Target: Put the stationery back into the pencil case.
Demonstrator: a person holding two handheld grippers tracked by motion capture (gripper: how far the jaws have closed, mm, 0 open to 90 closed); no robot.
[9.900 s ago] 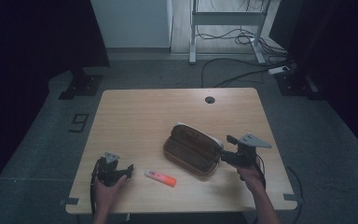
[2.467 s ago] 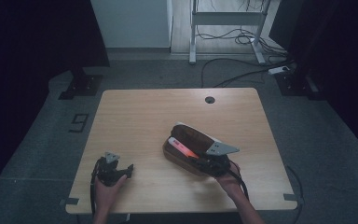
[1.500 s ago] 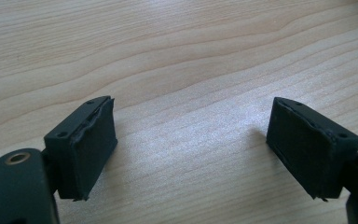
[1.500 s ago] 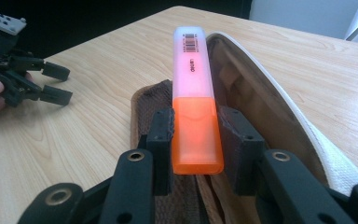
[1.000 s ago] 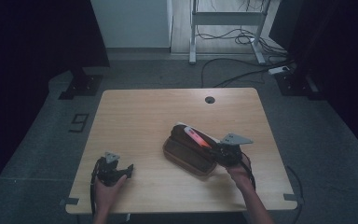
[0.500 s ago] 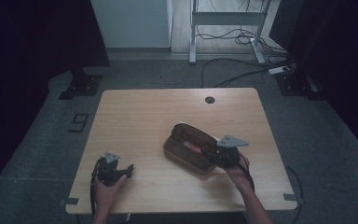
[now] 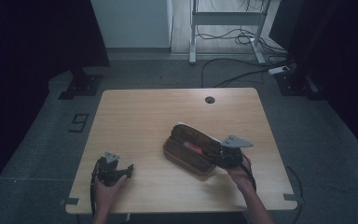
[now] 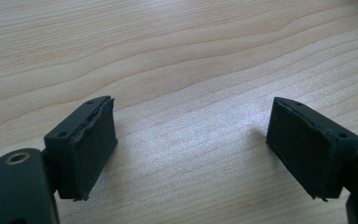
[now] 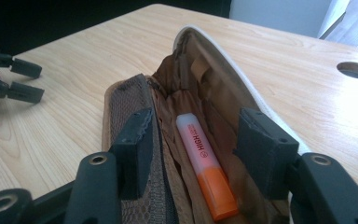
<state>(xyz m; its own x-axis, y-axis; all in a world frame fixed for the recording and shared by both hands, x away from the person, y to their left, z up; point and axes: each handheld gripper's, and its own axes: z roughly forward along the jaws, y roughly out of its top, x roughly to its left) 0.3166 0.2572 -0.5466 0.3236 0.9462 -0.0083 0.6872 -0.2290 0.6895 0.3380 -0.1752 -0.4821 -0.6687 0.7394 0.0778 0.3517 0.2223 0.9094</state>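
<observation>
An open brown pencil case (image 7: 189,154) (image 9: 168,121) lies right of the table's middle. An orange highlighter (image 9: 205,163) (image 7: 193,147) rests inside it, between the mesh flap and the white-edged lid. My right gripper (image 9: 193,144) (image 7: 209,153) is open, its jaws standing on either side of the highlighter without touching it, at the case's right end. My left gripper (image 7: 127,169) (image 8: 189,149) rests open near the table's front left, with only bare wood between its jaws.
The wooden table (image 7: 140,116) has a round cable hole (image 7: 209,100) (image 9: 355,70) at the back. A desk frame and cables (image 7: 228,28) stand on the floor behind. The left gripper also appears far off in the right gripper view (image 9: 9,79).
The highlighter went from the table into the case, carried by my right gripper. Over the last second the right gripper let go of it and drew back slightly. The left gripper stayed still.
</observation>
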